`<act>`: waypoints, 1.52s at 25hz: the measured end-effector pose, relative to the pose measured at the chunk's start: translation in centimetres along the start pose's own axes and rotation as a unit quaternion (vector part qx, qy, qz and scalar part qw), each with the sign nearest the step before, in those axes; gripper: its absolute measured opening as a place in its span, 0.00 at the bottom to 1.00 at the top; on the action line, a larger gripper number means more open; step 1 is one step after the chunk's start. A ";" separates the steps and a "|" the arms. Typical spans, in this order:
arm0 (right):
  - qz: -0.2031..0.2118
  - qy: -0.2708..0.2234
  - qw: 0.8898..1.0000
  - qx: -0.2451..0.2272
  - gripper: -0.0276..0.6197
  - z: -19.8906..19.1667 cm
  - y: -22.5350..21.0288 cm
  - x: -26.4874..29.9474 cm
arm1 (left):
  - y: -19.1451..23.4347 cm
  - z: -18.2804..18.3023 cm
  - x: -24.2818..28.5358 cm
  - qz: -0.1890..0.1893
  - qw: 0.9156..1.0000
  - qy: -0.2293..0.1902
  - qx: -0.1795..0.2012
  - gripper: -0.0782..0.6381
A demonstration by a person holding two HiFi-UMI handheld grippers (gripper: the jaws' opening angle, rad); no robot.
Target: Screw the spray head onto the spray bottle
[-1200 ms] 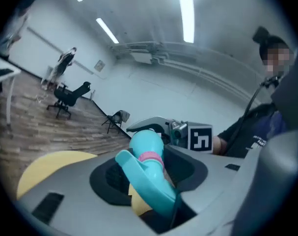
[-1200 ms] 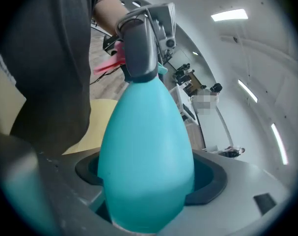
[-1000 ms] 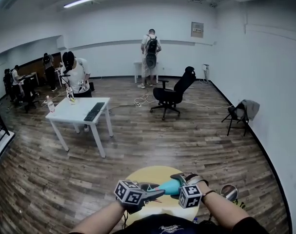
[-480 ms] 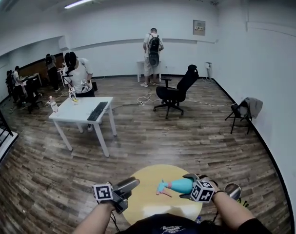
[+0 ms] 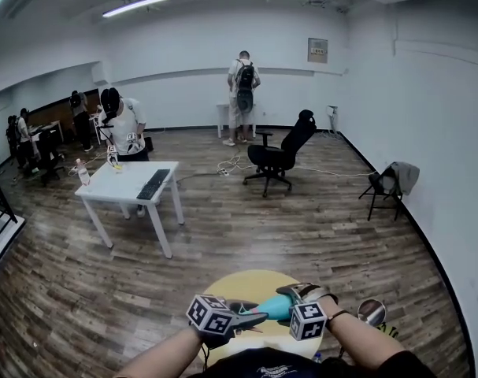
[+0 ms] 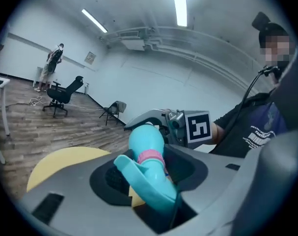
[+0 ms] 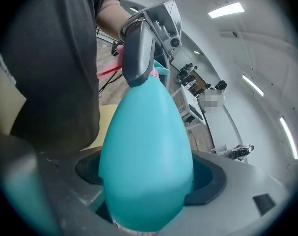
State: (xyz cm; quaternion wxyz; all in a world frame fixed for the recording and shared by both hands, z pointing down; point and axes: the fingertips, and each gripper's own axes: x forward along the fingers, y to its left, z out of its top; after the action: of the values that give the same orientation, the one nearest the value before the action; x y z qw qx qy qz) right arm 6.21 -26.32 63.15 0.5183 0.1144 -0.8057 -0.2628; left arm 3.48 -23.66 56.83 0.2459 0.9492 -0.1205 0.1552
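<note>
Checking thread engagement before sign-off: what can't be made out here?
- Neck threads: the pink collar covers them in the left gripper view; the left gripper, jaws closing with the spray head between them, covers them in the right gripper view.
- Spray bottle base: lost at that view's lower edge.
- Head view: joint too small.

Head view looks forward-down; both gripper views close-up, opposed, share spray bottle (image 7: 146,156).

We see a glossy, smooth plastic bottle (image 7: 146,151) and head (image 6: 148,178), a matt table (image 5: 240,279), a shiny wood floor (image 5: 301,227).
</note>
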 end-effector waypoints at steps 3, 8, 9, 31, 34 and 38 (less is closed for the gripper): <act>-0.003 -0.007 1.000 0.004 0.74 -0.1 -0.3 0.0 | 0.1 0.3 0.2 0.004 1.000 -0.012 -0.011 0.43; 0.008 -0.059 0.992 0.109 0.74 -0.8 -0.4 -0.2 | 2.2 3.1 -4.6 -0.058 0.959 -0.203 -0.188 0.50; 0.010 -0.061 0.988 0.141 0.74 -2.1 -0.3 -0.1 | 3.1 3.4 -6.5 -0.058 0.945 -0.238 -0.214 0.53; 0.045 -0.019 0.998 0.030 0.74 0.7 1.8 0.7 | 0.3 -0.5 -0.3 -0.015 0.998 -0.054 -0.006 0.43; 0.043 -0.046 0.995 0.081 0.74 0.2 1.2 0.4 | 2.0 2.5 -4.1 -0.028 0.976 -0.188 -0.110 0.44; 0.023 -0.024 0.989 0.147 0.74 -4.6 0.7 -0.3 | 4.7 3.3 -9.7 -0.009 0.949 -0.260 -0.179 0.48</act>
State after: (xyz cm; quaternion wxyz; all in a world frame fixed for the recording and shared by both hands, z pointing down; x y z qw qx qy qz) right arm 10.53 -26.96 64.77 0.4820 0.1644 -0.8504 -0.1321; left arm -6.17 -27.83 52.66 0.3729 0.8981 -0.1979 -0.1237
